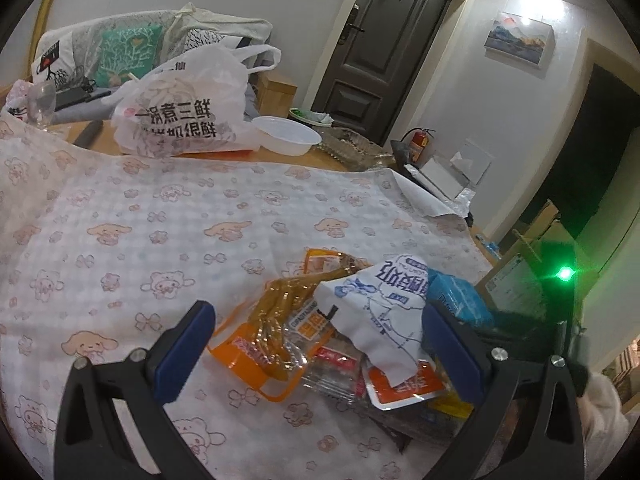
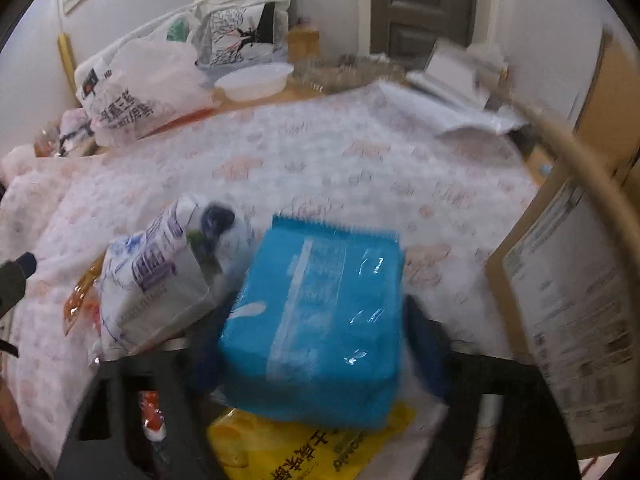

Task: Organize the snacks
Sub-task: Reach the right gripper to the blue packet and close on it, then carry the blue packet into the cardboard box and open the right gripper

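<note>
A heap of snack packets lies on the patterned tablecloth [image 1: 160,216]. In the left wrist view my left gripper [image 1: 316,344] is open and empty, its jaws wide either side of an orange packet of brown sticks [image 1: 276,320] and a white packet with blue print [image 1: 384,304]. In the right wrist view, which is blurred, my right gripper [image 2: 316,332] is shut on a blue packet [image 2: 320,320], held above a yellow packet [image 2: 296,448]. The white packet [image 2: 156,276] lies to its left. The blue packet also shows in the left wrist view [image 1: 456,300].
A printed white plastic bag [image 1: 184,108], a white plastic bowl [image 1: 286,134] and a clear tray [image 1: 352,146] stand at the table's far side. A wine glass [image 1: 40,104] is at far left. A cardboard box [image 2: 568,300] stands at the right edge.
</note>
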`<act>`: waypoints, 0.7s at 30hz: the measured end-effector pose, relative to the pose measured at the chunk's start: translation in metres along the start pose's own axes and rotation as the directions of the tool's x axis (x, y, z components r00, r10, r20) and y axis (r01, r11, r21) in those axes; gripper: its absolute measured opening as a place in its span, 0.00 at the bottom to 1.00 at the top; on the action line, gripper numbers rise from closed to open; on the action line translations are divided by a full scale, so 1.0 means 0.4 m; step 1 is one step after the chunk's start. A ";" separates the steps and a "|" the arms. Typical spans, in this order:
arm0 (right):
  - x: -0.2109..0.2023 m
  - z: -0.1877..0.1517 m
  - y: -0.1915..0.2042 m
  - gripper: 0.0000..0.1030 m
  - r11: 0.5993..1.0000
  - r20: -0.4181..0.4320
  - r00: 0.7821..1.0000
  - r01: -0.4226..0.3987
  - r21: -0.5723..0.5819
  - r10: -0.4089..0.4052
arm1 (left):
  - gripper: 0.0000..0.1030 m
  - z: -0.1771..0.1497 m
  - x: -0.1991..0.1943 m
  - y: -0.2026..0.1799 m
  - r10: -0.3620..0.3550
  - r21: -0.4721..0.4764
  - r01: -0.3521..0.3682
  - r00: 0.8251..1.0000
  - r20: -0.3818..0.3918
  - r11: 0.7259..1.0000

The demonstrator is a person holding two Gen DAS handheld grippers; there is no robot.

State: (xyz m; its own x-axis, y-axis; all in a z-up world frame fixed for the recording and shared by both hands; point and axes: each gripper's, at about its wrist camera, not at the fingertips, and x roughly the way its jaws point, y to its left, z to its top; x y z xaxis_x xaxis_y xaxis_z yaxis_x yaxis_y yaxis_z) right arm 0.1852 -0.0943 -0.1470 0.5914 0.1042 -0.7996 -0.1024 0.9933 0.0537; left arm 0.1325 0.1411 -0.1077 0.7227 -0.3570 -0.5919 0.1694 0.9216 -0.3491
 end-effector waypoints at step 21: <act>-0.407 -0.067 0.059 0.61 0.854 0.287 0.829 -0.366 -0.370 0.480 | 0.66 0.043 -0.137 -0.254 -0.402 -0.068 0.401 0.915 -0.007 0.914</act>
State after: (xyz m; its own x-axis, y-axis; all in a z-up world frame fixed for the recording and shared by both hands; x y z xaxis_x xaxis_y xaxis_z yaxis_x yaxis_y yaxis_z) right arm 0.0652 -0.0892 -0.0317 0.6707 0.5771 -0.4659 -0.5998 0.7915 0.1170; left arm 0.0871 0.0697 -0.0273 0.5886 -0.6987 -0.4066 0.3989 0.6885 -0.6057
